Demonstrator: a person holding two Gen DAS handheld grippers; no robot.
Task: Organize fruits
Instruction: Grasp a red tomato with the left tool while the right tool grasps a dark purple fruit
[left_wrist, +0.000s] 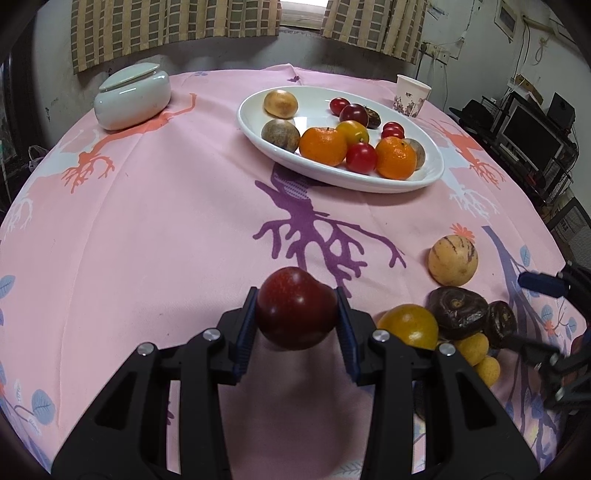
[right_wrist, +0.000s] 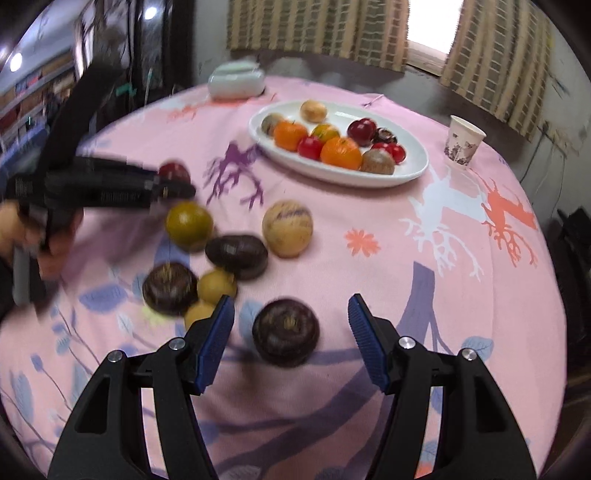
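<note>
A home: checked curtains (left_wrist: 173, 26), pink tablecloth (left_wrist: 166, 229), TV stand (left_wrist: 532, 136).

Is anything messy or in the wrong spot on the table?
Yes. Several fruits lie loose on the pink tablecloth instead of in the white dish: a striped yellow melon, dark brown fruits and small yellow ones. Nothing looks spilled or broken.
</note>
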